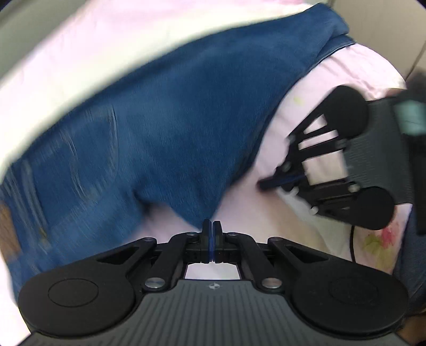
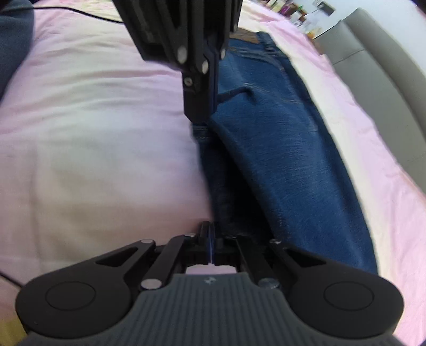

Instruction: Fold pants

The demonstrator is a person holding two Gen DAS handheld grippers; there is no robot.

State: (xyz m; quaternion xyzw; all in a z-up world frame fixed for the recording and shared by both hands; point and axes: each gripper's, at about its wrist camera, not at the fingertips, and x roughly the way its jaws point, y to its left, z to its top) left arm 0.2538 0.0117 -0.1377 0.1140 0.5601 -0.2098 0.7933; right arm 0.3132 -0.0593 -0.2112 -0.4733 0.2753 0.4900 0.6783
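Observation:
Blue denim pants (image 1: 165,127) lie across a pink bed sheet (image 1: 80,53), and also show in the right wrist view (image 2: 279,159). My left gripper (image 1: 212,226) is shut on the pants' edge, where the fabric comes to a point. It shows from the right wrist view (image 2: 201,117), pinching a hem. My right gripper (image 2: 210,226) is shut at the near edge of the pants. In the left wrist view it (image 1: 266,183) is shut, tips on the sheet just right of the fabric; whether it holds cloth I cannot tell.
A grey upholstered edge (image 2: 386,79) runs along the right of the bed. A black cable (image 2: 80,12) crosses the sheet at the far left. A dark blue cloth (image 2: 13,40) lies at the left edge. Cluttered shelves (image 2: 306,13) stand beyond.

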